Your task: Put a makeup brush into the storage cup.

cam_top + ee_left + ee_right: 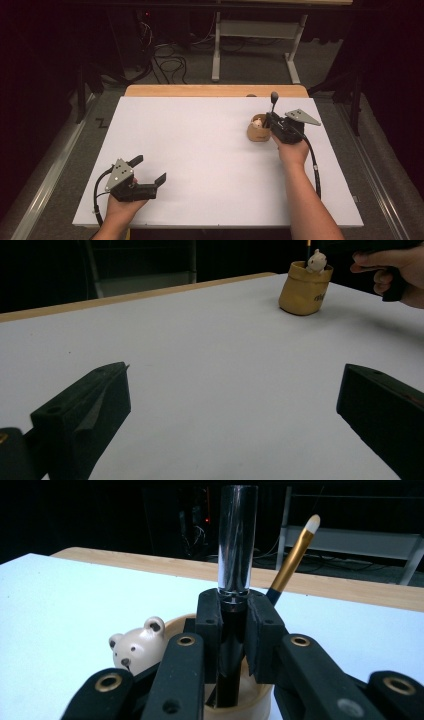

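Near the table's (165, 125) far right corner, the right gripper (235, 625) clamps the upright tube (237, 545) directly above the cup (258, 131), while the left gripper (150, 170) gapes far off.

Black tube (231, 645) lower end hidden inside tan cup (250, 702), behind right tongs (235, 630). Bear figure (136, 649) body hidden by cup rim. Cup print (318, 297) too small to read.

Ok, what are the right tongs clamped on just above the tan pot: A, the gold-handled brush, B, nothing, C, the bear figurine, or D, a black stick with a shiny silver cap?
D: in the right gripper view the right tongs pinch the black stick with a shiny silver cap upright over the tan pot, while the bear figurine and gold-handled brush stand free beside them.
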`<state>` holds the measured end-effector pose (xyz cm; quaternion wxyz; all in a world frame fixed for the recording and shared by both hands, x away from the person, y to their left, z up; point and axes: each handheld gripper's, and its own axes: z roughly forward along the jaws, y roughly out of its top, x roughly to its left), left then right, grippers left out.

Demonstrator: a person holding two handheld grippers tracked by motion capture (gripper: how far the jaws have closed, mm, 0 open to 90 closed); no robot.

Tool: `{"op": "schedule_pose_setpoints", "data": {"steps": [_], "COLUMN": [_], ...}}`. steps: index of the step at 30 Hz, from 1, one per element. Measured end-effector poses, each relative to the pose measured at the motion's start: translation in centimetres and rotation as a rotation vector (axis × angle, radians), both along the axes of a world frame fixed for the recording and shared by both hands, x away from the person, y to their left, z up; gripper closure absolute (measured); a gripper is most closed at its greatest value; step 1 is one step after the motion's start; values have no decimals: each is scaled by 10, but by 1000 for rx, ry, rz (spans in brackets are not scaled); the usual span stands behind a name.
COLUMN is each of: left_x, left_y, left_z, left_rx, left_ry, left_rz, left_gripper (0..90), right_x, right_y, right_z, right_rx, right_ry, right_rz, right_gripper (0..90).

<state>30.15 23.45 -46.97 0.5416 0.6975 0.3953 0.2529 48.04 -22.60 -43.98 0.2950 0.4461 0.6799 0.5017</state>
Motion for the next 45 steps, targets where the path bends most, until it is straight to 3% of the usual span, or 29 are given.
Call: {"op": "schedule_pose_setpoints", "data": {"steps": [11,15,19,29,45], "left_x": [0,0,0,0,0], "left_y": [1,1,2,0,0], "left_z": [1,1,1,1,1], "left_rx": [-6,-4,-6,1,-3], "left_ry": [2,1,1,2,1], "left_rz": [4,2,4,3,6], "left_gripper": [18,18,18,18,18], "right_x": [-1,0,-1,-5,-6], "right_y": [-1,-2,-8,-11,-11], "right_z": [-3,0,0,6,7], "right_rx": [-2,-11,-3,-9,-5], "right_ry": [8,13,34,19,32], "right_rz": [-4,-42,-43,-31,-22], "right_gripper": [790,524,481,478,484]}}
